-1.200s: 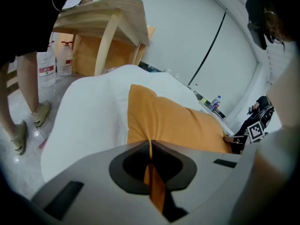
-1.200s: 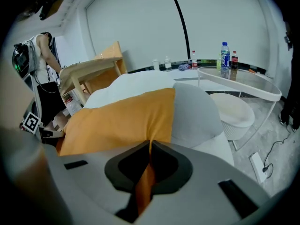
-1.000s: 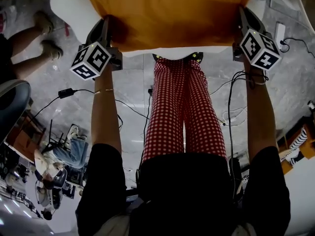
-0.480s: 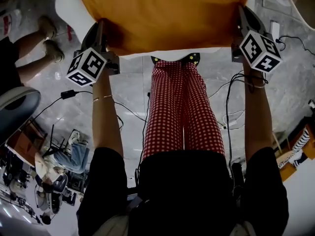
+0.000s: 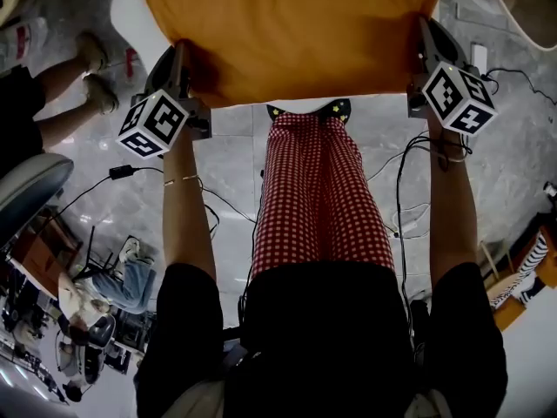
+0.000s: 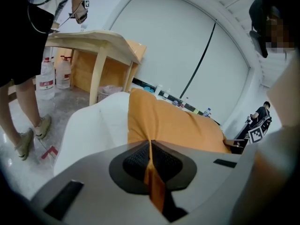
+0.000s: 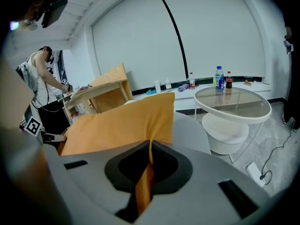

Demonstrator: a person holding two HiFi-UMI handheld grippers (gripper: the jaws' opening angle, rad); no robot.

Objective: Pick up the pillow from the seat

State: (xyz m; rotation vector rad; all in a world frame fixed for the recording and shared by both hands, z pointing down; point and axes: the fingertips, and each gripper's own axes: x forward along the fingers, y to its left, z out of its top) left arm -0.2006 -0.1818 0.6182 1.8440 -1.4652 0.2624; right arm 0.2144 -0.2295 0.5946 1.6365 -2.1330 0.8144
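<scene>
Since a second ago the pillow (image 5: 287, 33) has risen toward me, clear of the seat (image 5: 130, 11) front edge. My left fingers (image 6: 133, 161) and right fingers (image 7: 166, 165) each pinch a near corner. It seems light, soft and saggy, so the corners look like the best hold.

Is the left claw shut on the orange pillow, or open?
Shut. In the left gripper view, the left gripper pinches a fold of the pillow between closed jaws.

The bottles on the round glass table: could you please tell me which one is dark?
The dark bottle, shorter and on the right in the right gripper view; the clear bottle beside it has a blue label.
</scene>
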